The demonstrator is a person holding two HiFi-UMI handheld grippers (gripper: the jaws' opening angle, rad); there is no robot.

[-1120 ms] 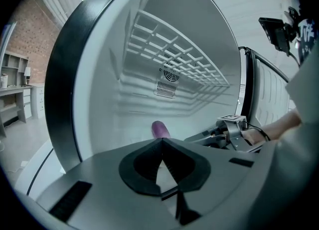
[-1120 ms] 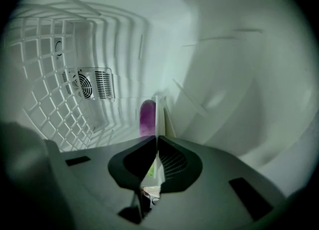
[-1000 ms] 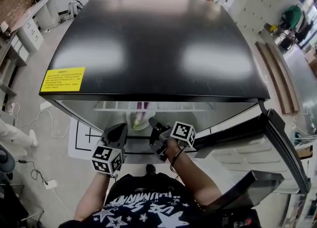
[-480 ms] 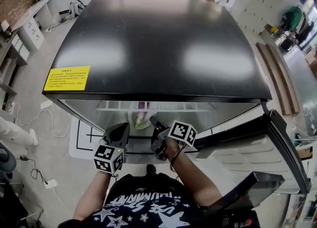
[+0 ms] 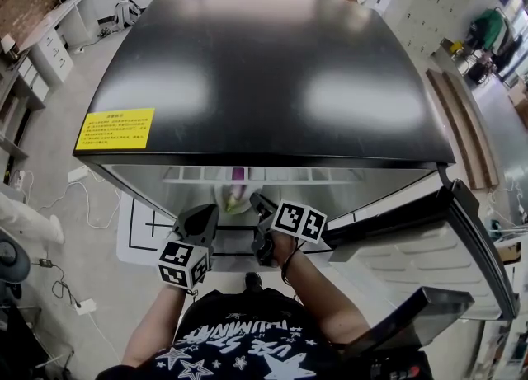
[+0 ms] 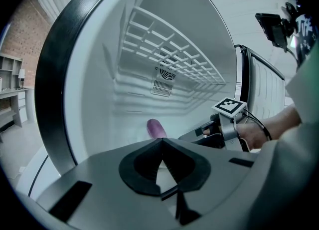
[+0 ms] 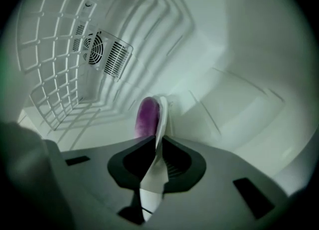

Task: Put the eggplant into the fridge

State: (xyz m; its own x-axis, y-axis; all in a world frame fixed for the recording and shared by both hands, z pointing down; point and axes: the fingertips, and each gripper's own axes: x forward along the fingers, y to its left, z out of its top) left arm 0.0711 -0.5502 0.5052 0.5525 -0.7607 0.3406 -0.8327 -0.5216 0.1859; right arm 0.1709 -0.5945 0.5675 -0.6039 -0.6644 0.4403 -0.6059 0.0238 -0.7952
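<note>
A purple eggplant (image 5: 238, 177) lies on a white plate (image 5: 228, 202) inside the open fridge (image 5: 264, 65), under its wire shelf (image 5: 289, 175). My right gripper (image 5: 261, 215) is shut on the plate's near rim. In the right gripper view the plate (image 7: 162, 115) shows edge-on between the jaws, with the eggplant (image 7: 147, 116) just beyond. My left gripper (image 5: 196, 227) hovers at the fridge mouth, left of the plate, shut on nothing. The left gripper view shows its jaws (image 6: 160, 141) touching at the tips, the eggplant (image 6: 156, 128) ahead, and the right gripper (image 6: 212, 135) to the right.
The fridge door (image 5: 429, 238) stands open at the right. A fan grille (image 7: 105, 52) sits on the fridge's back wall, beside the wire shelf (image 7: 55, 59). A yellow label (image 5: 115, 129) marks the fridge's black top. People sit beyond the fridge.
My right gripper has edged slightly forward into the fridge with the plate and eggplant. The left gripper has barely moved.
</note>
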